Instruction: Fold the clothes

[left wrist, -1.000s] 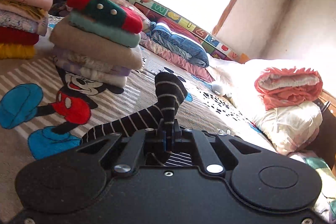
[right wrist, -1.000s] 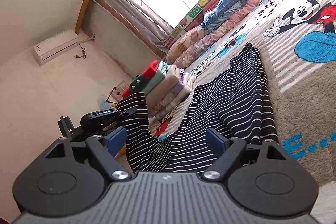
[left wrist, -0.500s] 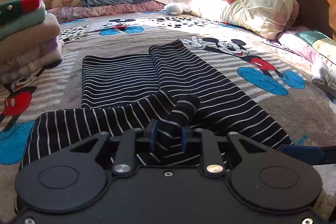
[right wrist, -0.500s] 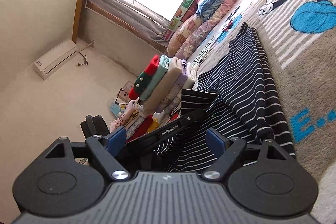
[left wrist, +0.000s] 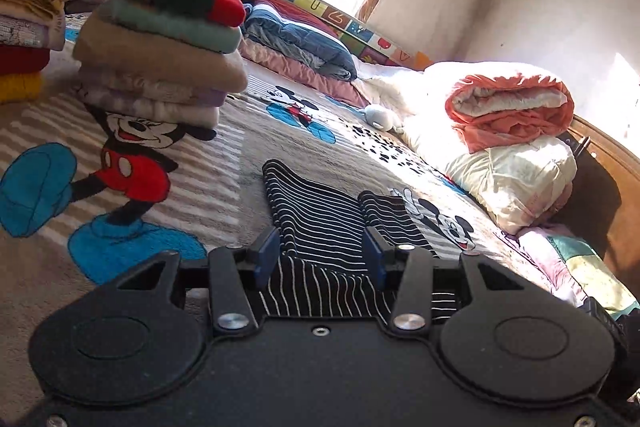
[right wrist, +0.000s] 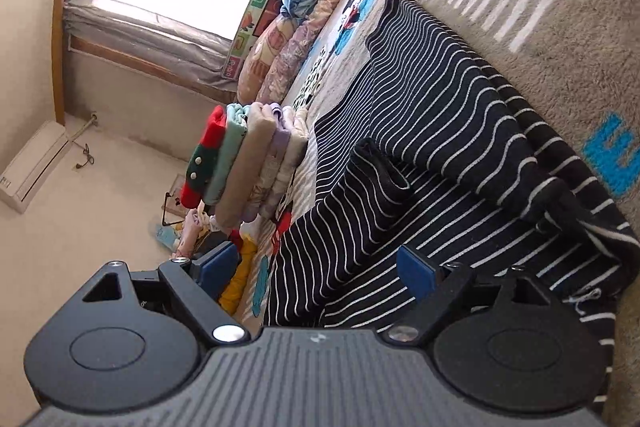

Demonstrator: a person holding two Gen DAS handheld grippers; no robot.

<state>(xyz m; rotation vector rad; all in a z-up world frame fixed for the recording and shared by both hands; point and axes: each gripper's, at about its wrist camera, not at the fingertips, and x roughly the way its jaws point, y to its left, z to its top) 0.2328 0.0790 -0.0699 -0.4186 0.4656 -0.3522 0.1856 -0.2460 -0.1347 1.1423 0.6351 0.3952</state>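
A black garment with thin white stripes (left wrist: 324, 223) lies on the Mickey Mouse bedspread (left wrist: 132, 163). It also shows in the right wrist view (right wrist: 432, 131), with a sleeve (right wrist: 348, 203) laid across its body. My left gripper (left wrist: 320, 257) is open and empty just above the garment's near edge. My right gripper (right wrist: 320, 269) is open and empty above the garment's near part.
A stack of folded clothes (left wrist: 164, 51) stands at the left, also in the right wrist view (right wrist: 248, 159). A second stack (left wrist: 28, 27) is at the far left. Rolled quilts and pillows (left wrist: 508, 131) lie at the right. Bedding (left wrist: 296, 47) lines the window wall.
My left gripper was shut on the striped sleeve; it has opened, let the sleeve go and turned left. The sleeve now lies across the garment. The right gripper stayed open.
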